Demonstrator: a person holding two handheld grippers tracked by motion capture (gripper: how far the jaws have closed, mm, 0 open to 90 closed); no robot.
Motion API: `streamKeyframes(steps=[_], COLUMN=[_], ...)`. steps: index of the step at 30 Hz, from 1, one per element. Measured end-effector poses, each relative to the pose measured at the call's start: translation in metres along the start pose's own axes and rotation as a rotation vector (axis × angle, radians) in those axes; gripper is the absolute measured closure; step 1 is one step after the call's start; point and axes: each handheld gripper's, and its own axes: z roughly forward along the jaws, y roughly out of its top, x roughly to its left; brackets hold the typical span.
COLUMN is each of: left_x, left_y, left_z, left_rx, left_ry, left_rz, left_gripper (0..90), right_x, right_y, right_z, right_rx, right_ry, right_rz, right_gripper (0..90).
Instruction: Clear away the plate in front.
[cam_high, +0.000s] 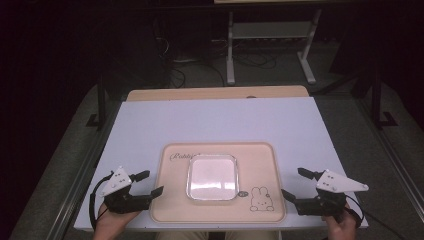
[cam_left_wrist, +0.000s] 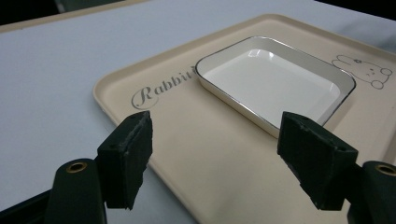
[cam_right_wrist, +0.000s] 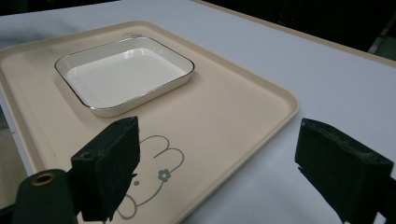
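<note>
A beige tray (cam_high: 260, 165) with a rabbit drawing (cam_high: 261, 198) lies on the white table top near its front edge. A white square dish (cam_high: 212, 176) with a thin dark rim sits empty in the tray's middle. My left gripper (cam_high: 154, 182) hovers at the tray's left edge, jaws open and empty. In the left gripper view, the left gripper (cam_left_wrist: 217, 128) frames the tray (cam_left_wrist: 196, 140) and dish (cam_left_wrist: 271, 79). My right gripper (cam_high: 292, 181) rests beside the tray's right edge, also open. The right gripper view has the right gripper (cam_right_wrist: 222, 135) over the tray's corner (cam_right_wrist: 224, 107), the dish (cam_right_wrist: 121, 74) beyond.
The white table top (cam_high: 215, 120) stretches bare behind the tray to a wooden strip (cam_high: 215, 93) at the far edge. Beyond it, a dark floor holds cables and a white metal stand (cam_high: 270, 45). Table edges drop off close beside both hands.
</note>
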Motion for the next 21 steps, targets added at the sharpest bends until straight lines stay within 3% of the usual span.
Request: streamKeyframes(steps=[20,21], left_x=[-0.0008,0.0008], left_y=[-0.0084,-0.0091], left_z=[0.0021,0.0011], left_rx=[0.018,0.013], left_ry=[-0.011,-0.006], left_rz=[0.023,0.011], left_gripper=[24.5,24.5], right_x=[0.0030,0.0032], right_y=[0.0010,0.0011], right_z=[0.0017,0.0019], right_rx=[0.005,0.005], right_ry=[0.022,0.023], right_rz=[-0.013,-0.015], right_gripper=[13.1,13.1])
